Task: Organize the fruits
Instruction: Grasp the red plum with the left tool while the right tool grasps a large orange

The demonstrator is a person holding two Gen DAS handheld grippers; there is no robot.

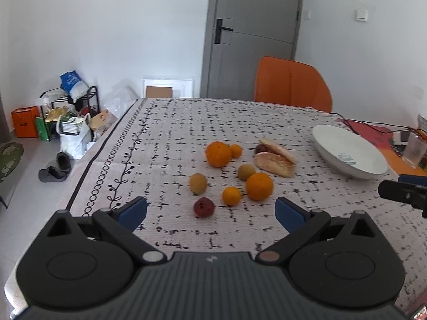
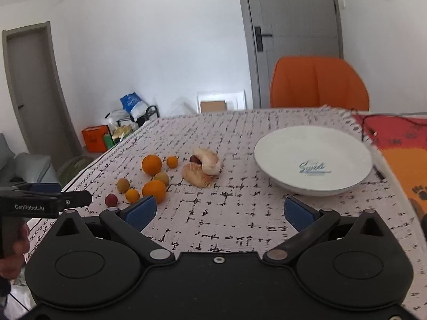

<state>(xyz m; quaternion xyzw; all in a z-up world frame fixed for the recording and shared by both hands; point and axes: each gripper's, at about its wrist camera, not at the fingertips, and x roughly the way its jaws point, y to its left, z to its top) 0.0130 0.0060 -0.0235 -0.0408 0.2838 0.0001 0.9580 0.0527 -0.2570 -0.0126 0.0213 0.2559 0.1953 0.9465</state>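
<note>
A: Covered in what, the bench (image 1: 186, 122)?
B: Draped in a pale cloth (image 2: 226, 213) with broken black grid marks and a vine-and-ring border (image 1: 117, 170) down the left edge. Red and orange mat (image 2: 400, 144) at the far right, with dark cables across it.

A: And around it?
B: White walls, grey door (image 1: 253, 34) with a black handle, orange chair (image 1: 291, 85) pushed up to the far side. Cluttered rack with bags and an orange box (image 1: 25, 121) on the floor at the left; pair of dark slippers (image 1: 54, 168) nearby.

A: How many fruits?
B: Two big oranges (image 1: 218, 154) (image 1: 259, 186). Two small orange ones (image 1: 235, 150) (image 1: 231, 196). Two dull yellow-green round ones (image 1: 197, 183) (image 1: 246, 171). One dark red fruit (image 1: 204, 207) nearest the left gripper, one dark brownish fruit (image 1: 260, 148) half hidden behind two pale peel-like pieces (image 1: 275, 160). All loose on the cloth, grouped mid-bench, none in the dish.

A: Dish?
B: One white bowl (image 2: 312, 146) with blue lettering inside, well to the right of the fruit. One clear glass (image 1: 415, 150) beyond it at the edge.

A: Grippers?
B: Left gripper (image 1: 210, 213) spread wide, blue pads (image 1: 133, 212) apart, holding nothing, aimed at the fruit. Right gripper (image 2: 218, 212) likewise spread wide and holding nothing, aimed between fruit and bowl.
</note>
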